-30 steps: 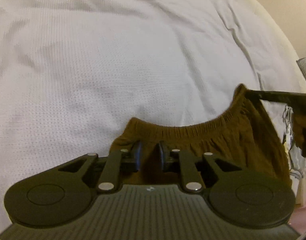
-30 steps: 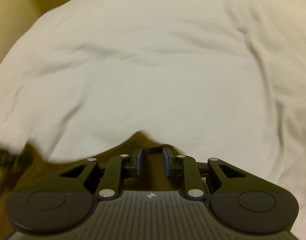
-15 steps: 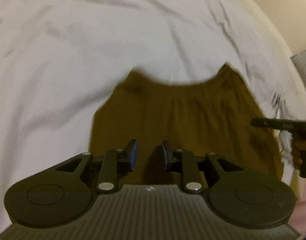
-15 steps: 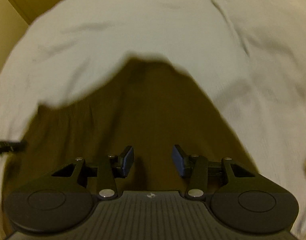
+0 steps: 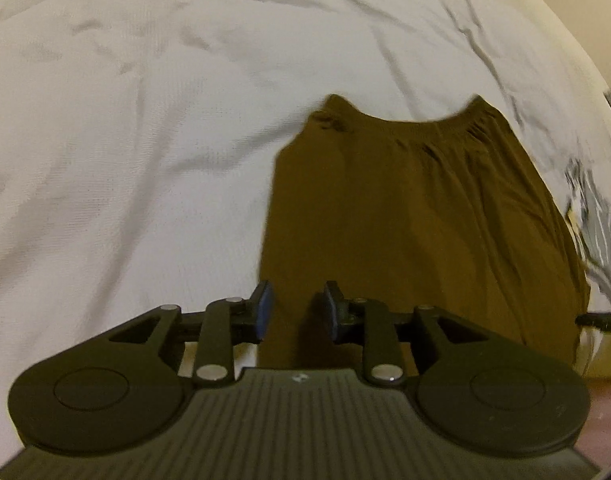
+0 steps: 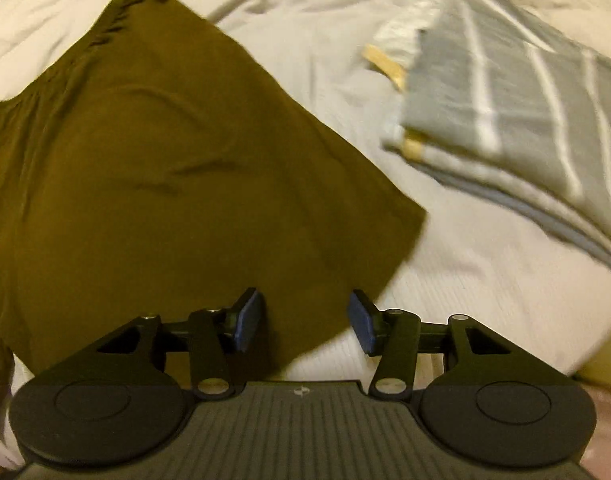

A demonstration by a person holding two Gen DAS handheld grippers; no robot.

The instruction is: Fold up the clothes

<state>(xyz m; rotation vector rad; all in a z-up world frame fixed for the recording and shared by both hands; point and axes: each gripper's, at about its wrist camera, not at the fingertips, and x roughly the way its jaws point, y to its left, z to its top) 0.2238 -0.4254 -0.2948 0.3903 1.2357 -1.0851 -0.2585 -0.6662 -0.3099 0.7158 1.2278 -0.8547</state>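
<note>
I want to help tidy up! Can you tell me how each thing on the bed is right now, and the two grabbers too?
brown shorts: spread flat on the bed, held by neither gripper.
left gripper: open, empty, over the shorts' near edge.
right gripper: open, empty, over the shorts' near corner.
grey striped clothes: folded, stacked beside the shorts.
white bedsheet: wrinkled.

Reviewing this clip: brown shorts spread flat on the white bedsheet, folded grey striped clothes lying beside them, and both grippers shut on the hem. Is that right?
Not quite. Both grippers are open, holding nothing: the left gripper in the left wrist view, the right gripper in the right wrist view. The brown shorts do lie flat on the white bedsheet, with the grey striped clothes beside them.
</note>
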